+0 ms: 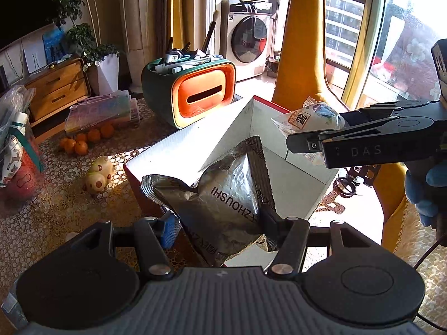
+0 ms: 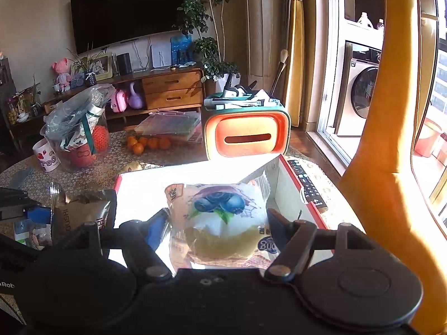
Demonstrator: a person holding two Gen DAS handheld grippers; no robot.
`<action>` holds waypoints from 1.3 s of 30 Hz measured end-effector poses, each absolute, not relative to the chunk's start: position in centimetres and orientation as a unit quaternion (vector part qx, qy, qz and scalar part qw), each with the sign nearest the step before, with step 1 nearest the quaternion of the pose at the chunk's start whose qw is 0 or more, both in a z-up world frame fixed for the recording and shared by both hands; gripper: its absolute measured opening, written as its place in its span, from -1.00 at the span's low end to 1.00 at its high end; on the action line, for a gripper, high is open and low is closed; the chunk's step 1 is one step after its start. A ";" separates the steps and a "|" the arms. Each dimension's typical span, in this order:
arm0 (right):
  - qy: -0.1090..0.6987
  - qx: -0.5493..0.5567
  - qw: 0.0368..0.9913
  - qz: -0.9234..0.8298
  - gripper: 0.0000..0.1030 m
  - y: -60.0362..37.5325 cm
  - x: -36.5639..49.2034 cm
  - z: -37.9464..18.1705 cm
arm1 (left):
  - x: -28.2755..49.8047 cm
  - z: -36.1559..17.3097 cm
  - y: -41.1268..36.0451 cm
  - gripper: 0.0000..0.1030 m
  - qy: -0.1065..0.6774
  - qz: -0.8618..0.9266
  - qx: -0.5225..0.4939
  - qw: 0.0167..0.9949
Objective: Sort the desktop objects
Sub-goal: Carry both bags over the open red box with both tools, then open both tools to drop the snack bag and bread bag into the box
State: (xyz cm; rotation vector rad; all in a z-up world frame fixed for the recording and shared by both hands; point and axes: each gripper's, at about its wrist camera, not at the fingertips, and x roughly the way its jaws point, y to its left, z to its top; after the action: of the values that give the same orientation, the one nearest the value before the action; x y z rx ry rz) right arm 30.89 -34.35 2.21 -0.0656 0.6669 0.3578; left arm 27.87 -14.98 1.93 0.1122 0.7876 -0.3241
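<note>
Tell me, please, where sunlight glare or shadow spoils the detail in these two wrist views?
Right wrist view: the box interior is blown out to white behind the blueberry bun packet; the left gripper sits in shadow. Left wrist view: the window is overexposed, the silver foil packet catches dull highlights, and a diagonal shadow crosses the box; straight edges bow toward the frame borders in both views.

A washing machine (image 1: pixel 245 42) stands behind yellow curtains (image 2: pixel 391 128); a dark television (image 2: pixel 128 8) hangs above a wooden cabinet (image 2: pixel 170 89), beside a potted plant (image 2: pixel 206 28).

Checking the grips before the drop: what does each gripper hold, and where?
Left gripper: silver packet, by its lower sides. Right gripper: blueberry bun packet, by its sides.
</note>
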 end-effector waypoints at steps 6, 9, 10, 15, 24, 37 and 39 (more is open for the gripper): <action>0.356 -0.048 0.922 0.144 0.41 -34.3 34.2 -0.1 | 31.3 0.3 -17.0 0.16 0.402 -0.159 0.067 0.899; 0.375 -0.042 0.915 0.140 0.41 -34.4 35.7 -1.3 | 32.9 -0.7 -17.9 0.16 0.416 -0.172 0.078 0.890; 0.383 -0.037 0.913 0.140 0.41 -34.4 36.2 -1.7 | 33.4 -1.1 -18.3 0.16 0.421 -0.174 0.085 0.886; 0.414 -0.044 0.898 0.139 0.41 -33.9 38.5 -3.5 | 35.6 -3.2 -19.3 0.16 0.453 -0.177 0.105 0.868; 0.465 -0.073 0.871 0.138 0.41 -32.6 41.0 -6.1 | 38.4 -5.8 -19.7 0.16 0.505 -0.188 0.117 0.834; 0.500 -0.093 0.851 0.134 0.46 -32.2 41.8 -6.8 | 39.3 -7.0 -20.0 0.16 0.553 -0.194 0.113 0.803; 0.499 -0.093 0.852 0.132 0.51 -32.2 41.8 -6.8 | 39.3 -7.0 -19.9 0.16 0.552 -0.190 0.111 0.804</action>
State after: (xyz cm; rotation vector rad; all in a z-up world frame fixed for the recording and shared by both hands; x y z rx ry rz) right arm 41.81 -32.20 -6.77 -0.1963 1.0497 0.2775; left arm 39.30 -19.92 -6.98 0.2372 1.1827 -0.4079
